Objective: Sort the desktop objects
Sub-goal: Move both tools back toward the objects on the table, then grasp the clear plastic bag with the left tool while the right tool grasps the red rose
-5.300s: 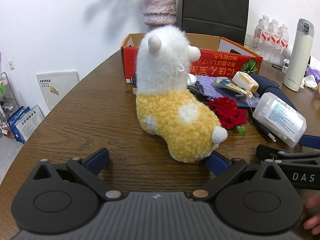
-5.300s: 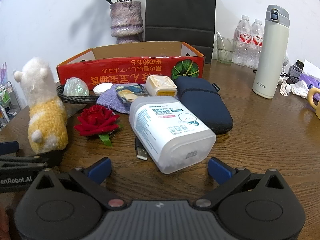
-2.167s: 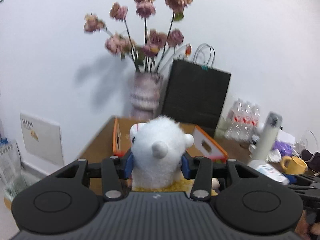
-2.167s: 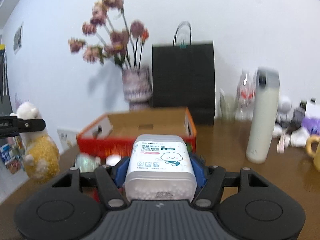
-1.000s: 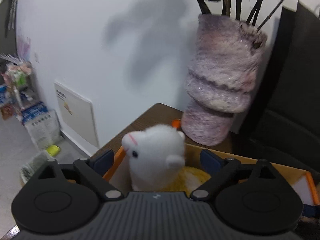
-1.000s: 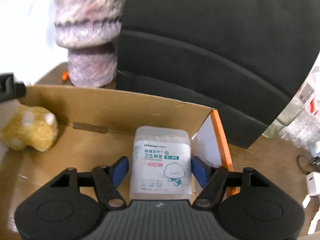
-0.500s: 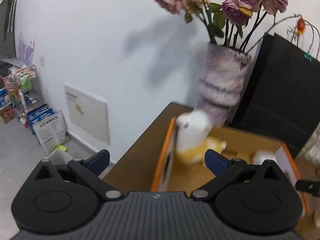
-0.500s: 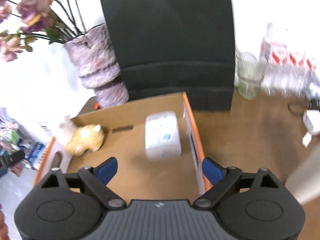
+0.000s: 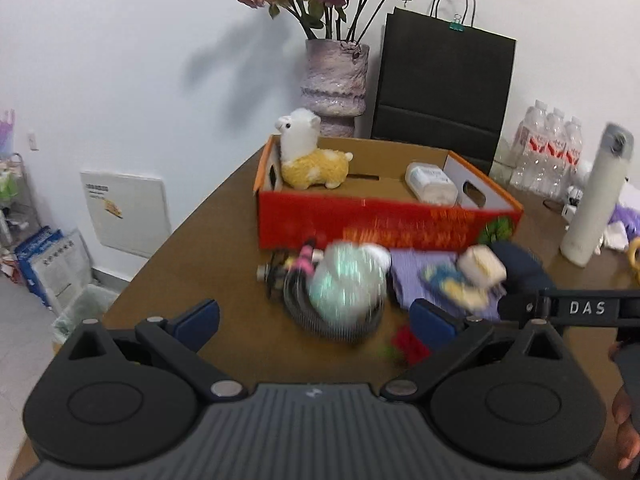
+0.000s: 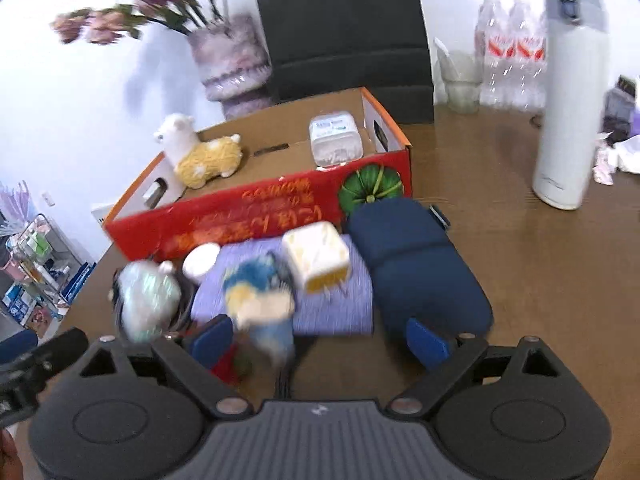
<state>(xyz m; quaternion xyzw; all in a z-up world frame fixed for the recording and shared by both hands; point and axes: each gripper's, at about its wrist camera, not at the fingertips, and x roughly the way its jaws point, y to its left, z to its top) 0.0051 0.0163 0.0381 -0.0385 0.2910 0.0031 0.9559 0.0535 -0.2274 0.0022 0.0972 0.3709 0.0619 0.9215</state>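
Note:
The red cardboard box holds the alpaca plush at its left end and the white cotton-swab tub at its right end. In front of it lie a shiny green bundle, a purple cloth, a cream box, a blue-yellow packet, a red rose and a navy pouch. My left gripper is open and empty above the bundle. My right gripper is open and empty above the cloth.
A white thermos stands right of the box. A vase of dried roses, a black paper bag and water bottles stand behind. The table edge drops off at the left.
Both grippers let go of the plush and the tub in the box, then pulled back and down toward the objects in front of it. Both stay open.

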